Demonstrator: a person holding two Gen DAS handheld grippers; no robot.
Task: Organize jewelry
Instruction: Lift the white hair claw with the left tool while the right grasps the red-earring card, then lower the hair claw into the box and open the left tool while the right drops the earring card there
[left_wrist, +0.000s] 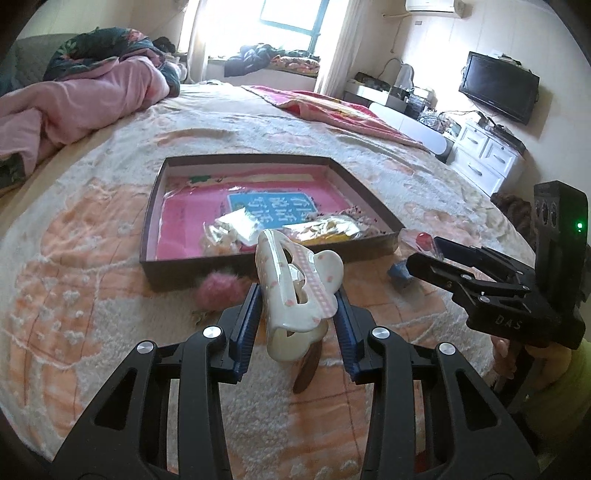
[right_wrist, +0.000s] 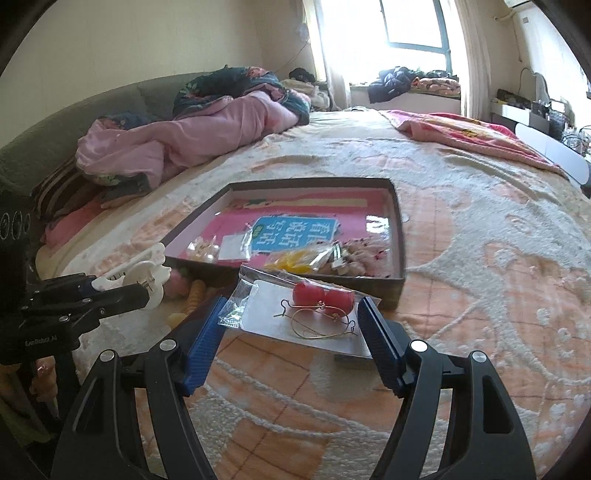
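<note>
My left gripper is shut on a cream hair claw clip with pink flowers, held just above the bed, in front of the shallow brown box. The clip also shows in the right wrist view. My right gripper is shut on a clear bag of red ball earrings with gold hoops, held flat near the box's front edge. The box holds a pink card, small plastic bags and a yellow item.
A pink fluffy ball and a blue item lie on the bed in front of the box. A pink quilt is heaped at the far left. A dresser and TV stand beyond the bed's right side.
</note>
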